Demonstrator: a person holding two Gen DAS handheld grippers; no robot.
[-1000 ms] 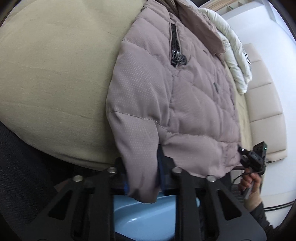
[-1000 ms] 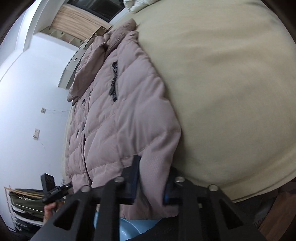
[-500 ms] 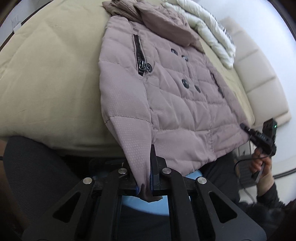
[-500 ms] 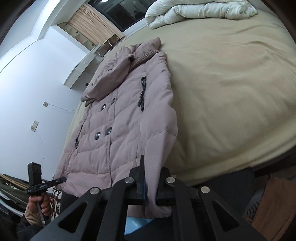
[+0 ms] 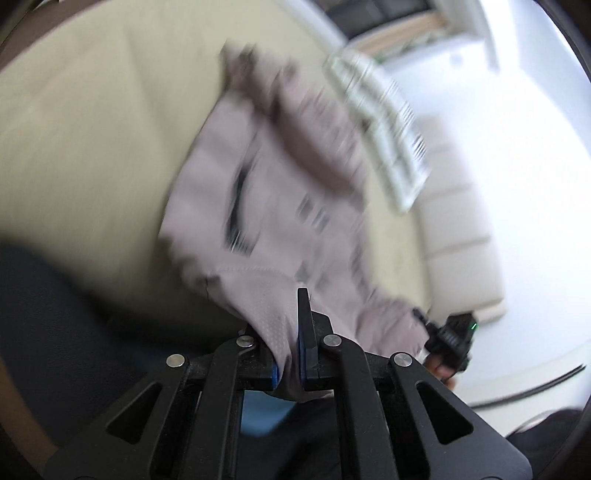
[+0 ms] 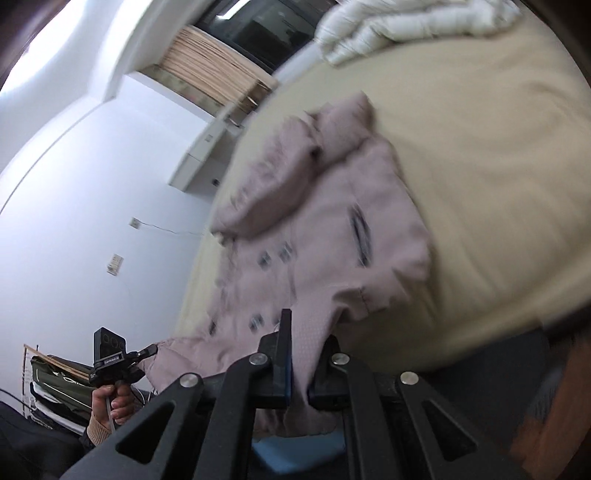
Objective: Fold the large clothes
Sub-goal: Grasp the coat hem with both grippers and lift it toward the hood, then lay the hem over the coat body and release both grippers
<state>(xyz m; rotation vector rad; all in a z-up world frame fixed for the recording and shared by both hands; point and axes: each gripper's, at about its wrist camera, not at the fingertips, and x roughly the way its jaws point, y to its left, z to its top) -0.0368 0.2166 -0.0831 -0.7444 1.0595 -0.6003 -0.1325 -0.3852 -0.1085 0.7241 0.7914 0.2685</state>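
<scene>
Item: mauve quilted puffer coat with dark buttons and zip pockets (image 5: 280,206), lying front-up on a bed with a beige sheet (image 5: 92,147), collar at the far end, hem hanging over the near edge.

Left tongs (image 5: 290,354): closed on the coat's bottom hem corner, fabric pinched between the blue pads.

Right tongs (image 6: 299,369): closed likewise on the opposite hem corner; fabric drapes below the jaws.

Also present: white rumpled duvet (image 6: 406,26) at the head of the bed; cream padded headboard (image 5: 458,236); white wall (image 6: 74,184).

Condition: both views heavily motion-blurred; fine detail of buttons and seams unclear.

Step in hand, as judged: the first fold, with both hem corners gripped and raised off the bed edge.

Next move calls for: carrying both corners together, level and evenly spaced, toward the collar, then laying the hem down square on the upper coat before letting go. Bulky filling may spring back.
</scene>
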